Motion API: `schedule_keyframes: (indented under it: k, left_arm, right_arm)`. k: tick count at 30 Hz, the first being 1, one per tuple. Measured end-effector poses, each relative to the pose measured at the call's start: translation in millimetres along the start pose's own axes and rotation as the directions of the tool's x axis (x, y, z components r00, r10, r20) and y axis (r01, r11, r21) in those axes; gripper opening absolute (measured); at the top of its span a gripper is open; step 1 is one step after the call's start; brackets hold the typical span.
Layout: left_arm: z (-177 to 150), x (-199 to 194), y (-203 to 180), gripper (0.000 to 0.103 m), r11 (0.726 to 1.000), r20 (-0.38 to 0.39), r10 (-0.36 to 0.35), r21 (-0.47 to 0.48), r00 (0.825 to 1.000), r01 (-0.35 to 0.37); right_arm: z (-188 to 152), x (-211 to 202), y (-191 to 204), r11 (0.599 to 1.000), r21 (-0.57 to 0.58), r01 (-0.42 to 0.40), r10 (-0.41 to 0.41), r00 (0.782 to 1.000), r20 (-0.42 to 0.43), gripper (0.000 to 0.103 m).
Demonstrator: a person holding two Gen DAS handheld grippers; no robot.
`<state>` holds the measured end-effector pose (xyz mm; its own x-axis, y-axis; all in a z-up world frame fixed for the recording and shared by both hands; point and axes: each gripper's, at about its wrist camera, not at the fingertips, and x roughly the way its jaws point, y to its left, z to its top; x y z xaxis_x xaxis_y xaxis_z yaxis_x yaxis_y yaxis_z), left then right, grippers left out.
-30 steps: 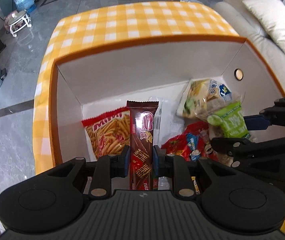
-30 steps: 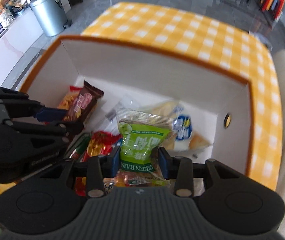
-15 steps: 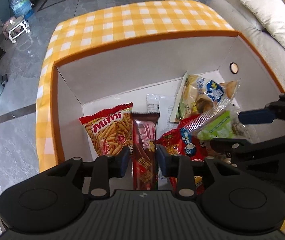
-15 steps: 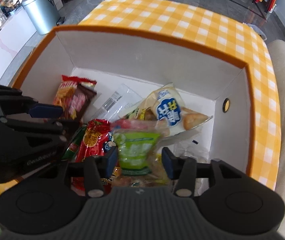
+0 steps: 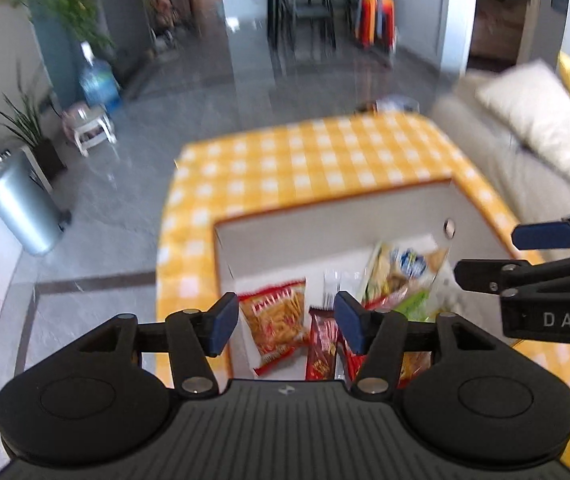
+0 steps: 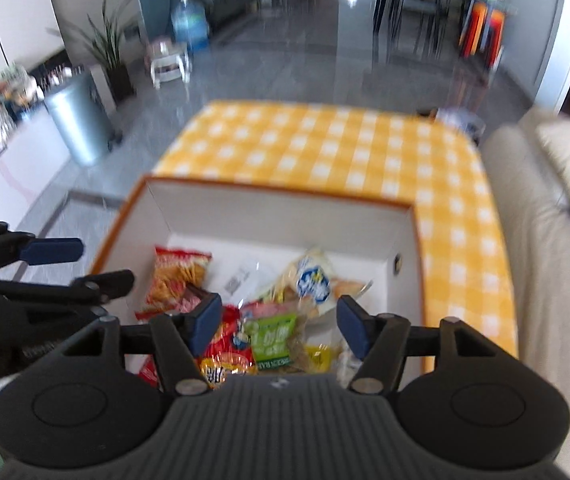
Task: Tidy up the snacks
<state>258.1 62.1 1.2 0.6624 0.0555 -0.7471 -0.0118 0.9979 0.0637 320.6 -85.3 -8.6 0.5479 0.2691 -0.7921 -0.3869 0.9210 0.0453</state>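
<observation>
We see both tools above the white box on the yellow-checked table. The left hand-held gripper has its jaws opening with nothing between them; the chocolate bar lies below in the box beside the red stick-snack bag. The right hand-held gripper is likewise opening and empty, the green raisin pack resting on the snack pile.

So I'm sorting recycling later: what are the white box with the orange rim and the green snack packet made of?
The white box with the orange rim looks like matte cardboard: flat, stiff, folded walls. The green snack packet looks like glossy plastic film, crinkled with clear edges, though blur leaves that uncertain.
</observation>
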Motion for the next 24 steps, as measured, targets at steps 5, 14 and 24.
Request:
schedule_keyframes:
  k: [5,14,24]
  left_arm:
    - [-11,-50,2,0.072,0.999,0.14,0.033,-0.031,0.99,-0.029]
    - [-38,-110,-9,0.083,0.999,0.283,0.038,-0.038,0.958,-0.028]
    - [-78,-108,-28,0.089,0.997,0.27,0.075,-0.018,0.96,-0.073]
  right_arm:
    - [-12,-52,0,0.999,0.029,0.015,-0.019,0.992,0.128,0.063]
    - [-45,-133,-3,0.989,0.149,-0.002,-0.038,0.962,0.269,0.071]
    - [-110,-163,19,0.984,0.172,0.034,-0.089,0.942,0.324,0.084]
